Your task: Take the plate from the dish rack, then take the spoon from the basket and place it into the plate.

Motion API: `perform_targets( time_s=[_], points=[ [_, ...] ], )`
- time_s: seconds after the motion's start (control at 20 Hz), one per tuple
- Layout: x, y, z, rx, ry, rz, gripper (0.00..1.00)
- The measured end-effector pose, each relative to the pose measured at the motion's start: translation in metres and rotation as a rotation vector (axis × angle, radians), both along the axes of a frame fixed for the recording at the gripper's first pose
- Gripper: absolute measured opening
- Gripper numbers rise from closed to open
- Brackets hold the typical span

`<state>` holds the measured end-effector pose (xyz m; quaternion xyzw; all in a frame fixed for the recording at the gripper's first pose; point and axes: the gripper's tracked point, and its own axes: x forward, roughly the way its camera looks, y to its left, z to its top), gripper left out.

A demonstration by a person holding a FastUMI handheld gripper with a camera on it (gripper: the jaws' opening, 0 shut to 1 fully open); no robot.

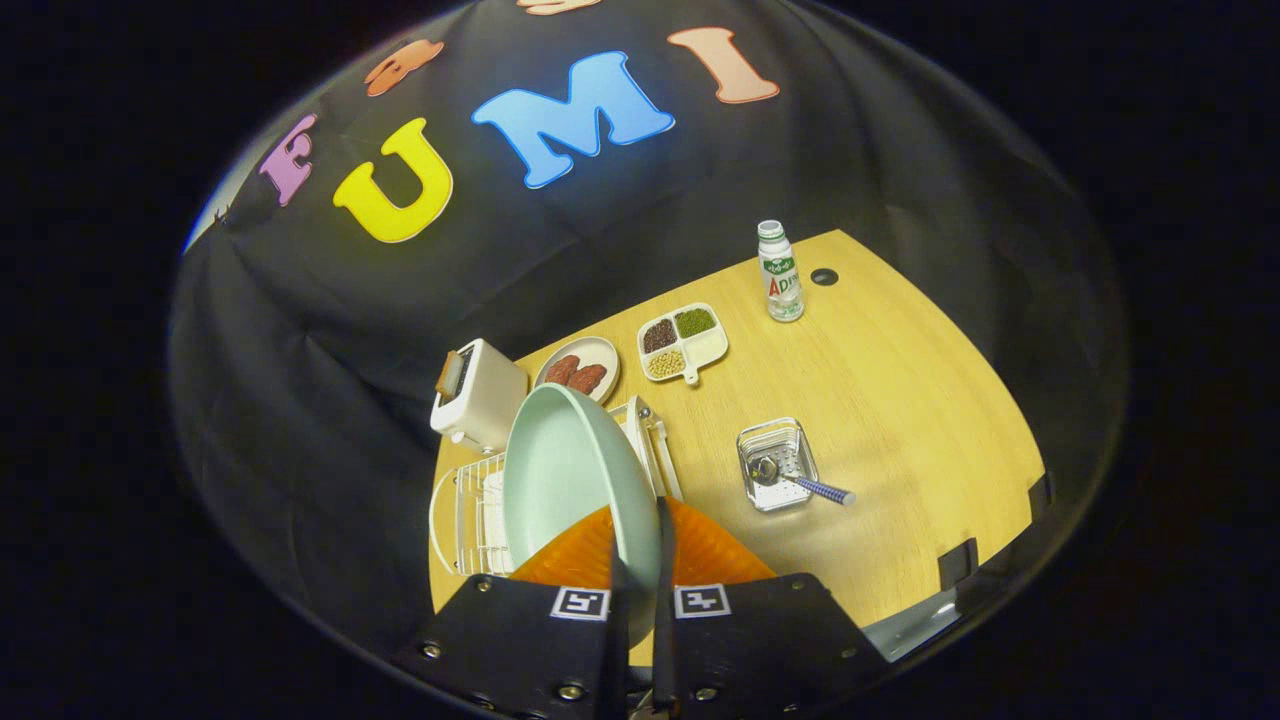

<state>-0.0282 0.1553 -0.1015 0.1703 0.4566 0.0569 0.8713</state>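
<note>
gripper (637,560): fingers nearly closed, pinching the pale green plate (575,480) by its rim, plate tilted on edge
dish rack (470,515): under the plate, beside the toaster (480,395)
spoon (800,482): in the metal basket (778,463), well right of the plate

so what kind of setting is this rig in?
Likely a staged kitchen tabletop in a recording booth: a wooden table holds a dish rack, a toaster and a sectioned snack tray. The gripper is shut on a pale green plate.
</note>
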Motion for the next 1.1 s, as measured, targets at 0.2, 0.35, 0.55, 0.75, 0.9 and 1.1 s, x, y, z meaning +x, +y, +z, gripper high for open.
perform_targets(
  time_s=[0.2, 0.35, 0.55, 0.75, 0.9, 1.1],
  points=[
    [-0.040, -0.018, -0.024, 0.152, 0.049, 0.038, 0.09],
    [-0.068, -0.032, -0.052, 0.220, 0.077, 0.065, 0.09],
    [-0.093, -0.052, -0.110, 0.307, 0.173, 0.042, 0.09],
    [-0.113, -0.064, -0.174, 0.363, 0.279, 0.038, 0.09],
    [-0.119, -0.075, -0.201, 0.348, 0.298, 0.057, 0.09],
    [-0.114, -0.076, -0.221, 0.389, 0.322, 0.043, 0.09]
  ],
)
